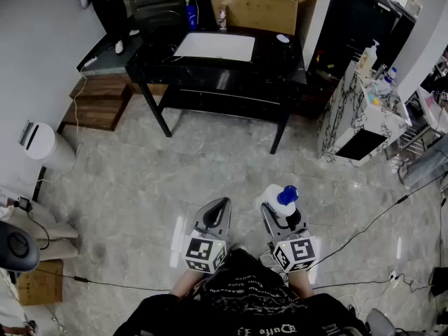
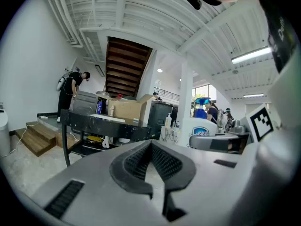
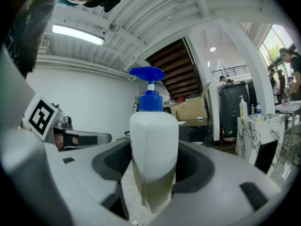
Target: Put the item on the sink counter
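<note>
White spray bottle carried in the right gripper above the grey marble floor (image 1: 140, 180)

In the head view a black table (image 1: 280, 56) stands at 12 o'clock with a cardboard box (image 1: 255, 11) behind it; a marble counter (image 1: 350, 121) stands at 2 o'clock, well apart from both grippers; the left gripper (image 1: 220, 206) at 6 o'clock has its jaws pressed together on nothing; the right gripper (image 1: 278, 213) beside it clamps the spray bottle (image 3: 154, 145) upright, blue trigger head on top.

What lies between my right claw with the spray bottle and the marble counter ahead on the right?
Only bare floor, in the head view, between the right claw, shut on the spray bottle, and the marble counter.
</note>
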`<state>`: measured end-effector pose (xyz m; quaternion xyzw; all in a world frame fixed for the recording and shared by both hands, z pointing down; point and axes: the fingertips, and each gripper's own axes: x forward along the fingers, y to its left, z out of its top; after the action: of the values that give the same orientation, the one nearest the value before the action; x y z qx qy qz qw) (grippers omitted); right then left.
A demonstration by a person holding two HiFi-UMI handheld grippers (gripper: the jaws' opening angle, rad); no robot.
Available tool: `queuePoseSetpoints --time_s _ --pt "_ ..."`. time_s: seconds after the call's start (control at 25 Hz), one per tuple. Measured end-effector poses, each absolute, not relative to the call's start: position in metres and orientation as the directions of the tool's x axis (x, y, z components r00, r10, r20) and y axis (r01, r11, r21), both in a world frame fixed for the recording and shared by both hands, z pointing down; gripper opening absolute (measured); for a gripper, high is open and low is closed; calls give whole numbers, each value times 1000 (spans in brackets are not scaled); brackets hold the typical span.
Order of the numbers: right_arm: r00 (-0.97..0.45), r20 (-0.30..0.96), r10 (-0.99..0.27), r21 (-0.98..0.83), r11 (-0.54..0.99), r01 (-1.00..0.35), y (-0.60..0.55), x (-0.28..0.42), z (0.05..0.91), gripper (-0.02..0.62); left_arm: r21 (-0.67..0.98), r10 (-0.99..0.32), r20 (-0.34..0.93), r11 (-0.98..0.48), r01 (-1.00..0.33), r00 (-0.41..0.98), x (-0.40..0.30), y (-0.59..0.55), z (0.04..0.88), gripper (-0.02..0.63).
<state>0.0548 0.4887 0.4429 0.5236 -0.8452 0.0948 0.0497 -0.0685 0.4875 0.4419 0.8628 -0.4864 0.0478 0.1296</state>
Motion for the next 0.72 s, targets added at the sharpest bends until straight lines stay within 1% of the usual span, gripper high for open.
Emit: queuePoseSetpoints --time_s 0.36,0.48,0.72 --pt "-434 182 -883 -118 418 -901 460 40 440 265 163 -816 196 -519 -839 543 -81 459 438 7" --pt "-434 167 -885 -150 412 -899 444 32 438 265 166 -811 193 -528 -833 553 -88 441 439 7" --pt "-406 160 -900 -136 388 -912 404 8 433 265 160 -792 175 -563 -811 584 -110 395 435 7"
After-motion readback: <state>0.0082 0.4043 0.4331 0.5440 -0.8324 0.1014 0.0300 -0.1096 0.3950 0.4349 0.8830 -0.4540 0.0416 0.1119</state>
